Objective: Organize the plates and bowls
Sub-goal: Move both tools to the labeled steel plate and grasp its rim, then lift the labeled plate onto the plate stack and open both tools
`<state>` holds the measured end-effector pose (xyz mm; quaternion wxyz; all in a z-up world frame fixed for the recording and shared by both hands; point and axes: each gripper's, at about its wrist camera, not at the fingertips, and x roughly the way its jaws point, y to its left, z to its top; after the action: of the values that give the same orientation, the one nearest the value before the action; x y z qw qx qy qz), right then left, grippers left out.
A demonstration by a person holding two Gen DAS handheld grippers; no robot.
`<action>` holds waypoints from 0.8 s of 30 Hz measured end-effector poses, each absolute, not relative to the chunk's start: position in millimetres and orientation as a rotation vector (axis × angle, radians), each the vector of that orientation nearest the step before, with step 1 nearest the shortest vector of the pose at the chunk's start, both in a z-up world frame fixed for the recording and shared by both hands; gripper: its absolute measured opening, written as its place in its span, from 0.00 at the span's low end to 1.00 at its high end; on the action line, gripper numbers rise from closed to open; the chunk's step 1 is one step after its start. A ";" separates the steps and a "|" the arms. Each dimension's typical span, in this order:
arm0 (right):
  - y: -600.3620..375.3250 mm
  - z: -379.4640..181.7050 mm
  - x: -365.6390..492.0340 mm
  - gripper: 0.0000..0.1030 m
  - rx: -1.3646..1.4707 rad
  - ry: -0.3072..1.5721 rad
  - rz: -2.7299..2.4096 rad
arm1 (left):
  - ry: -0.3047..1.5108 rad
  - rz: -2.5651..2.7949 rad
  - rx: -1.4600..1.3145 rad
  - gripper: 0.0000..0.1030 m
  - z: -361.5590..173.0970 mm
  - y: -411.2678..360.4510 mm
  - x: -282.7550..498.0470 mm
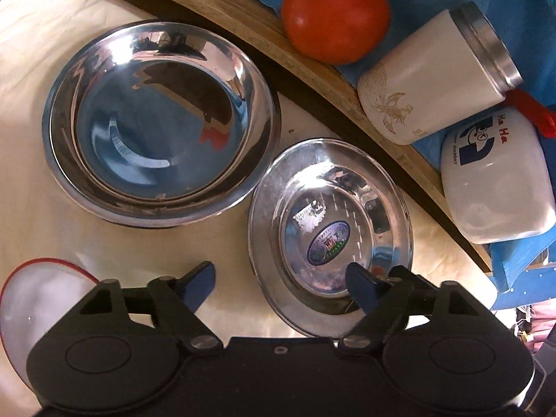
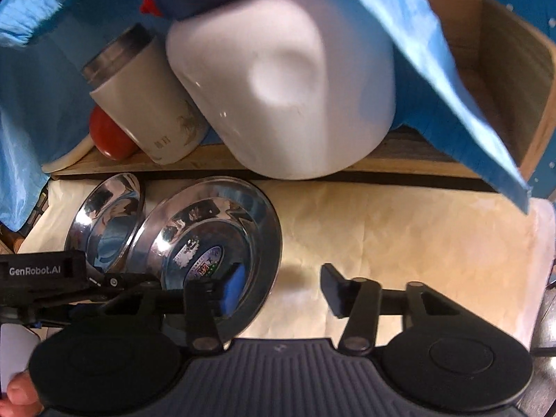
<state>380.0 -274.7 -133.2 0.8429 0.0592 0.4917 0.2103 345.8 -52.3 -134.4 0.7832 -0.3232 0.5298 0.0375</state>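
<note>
A large steel bowl [image 1: 160, 121] sits on the cream cloth at upper left. A smaller steel plate with a round sticker [image 1: 330, 236] lies to its right. My left gripper [image 1: 281, 281] is open, its right finger over the small plate's near rim and its left finger over bare cloth. In the right wrist view the small steel plate [image 2: 208, 243] is at left with the large bowl [image 2: 107, 219] behind it. My right gripper [image 2: 281, 288] is open and empty, its left finger over the plate's right rim, its right finger over cloth.
A wooden shelf edge [image 1: 278, 45] runs behind the dishes, holding a red ball [image 1: 335, 14], a cream tumbler [image 1: 438, 73] and a white jar [image 1: 497, 180] on blue cloth. A white red-rimmed dish [image 1: 38, 299] lies at lower left. The left gripper body [image 2: 45, 274] shows in the right view.
</note>
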 end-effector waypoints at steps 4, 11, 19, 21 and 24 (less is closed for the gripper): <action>-271.8 -136.3 379.0 0.25 0.136 1.041 0.462 | 1.146 0.052 -0.717 0.52 -136.0 -49.9 348.5; -268.1 -135.9 376.6 0.17 0.137 1.032 0.461 | 1.141 0.043 -0.704 0.32 -139.5 -48.3 350.3; -268.7 -136.3 369.6 0.16 0.148 1.029 0.440 | 1.132 0.023 -0.649 0.19 -141.0 -47.5 345.4; -268.7 -136.6 366.0 0.16 0.149 1.028 0.433 | 1.133 0.012 -0.638 0.20 -141.0 -49.9 343.8; -270.6 -136.3 359.8 0.16 0.161 1.028 0.423 | 1.138 -0.011 -0.623 0.20 -139.5 -53.5 340.2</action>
<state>359.8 -270.6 -136.3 0.8463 0.0763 0.4876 0.2006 340.2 -53.5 -139.5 0.7969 -0.2902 0.5298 -0.0053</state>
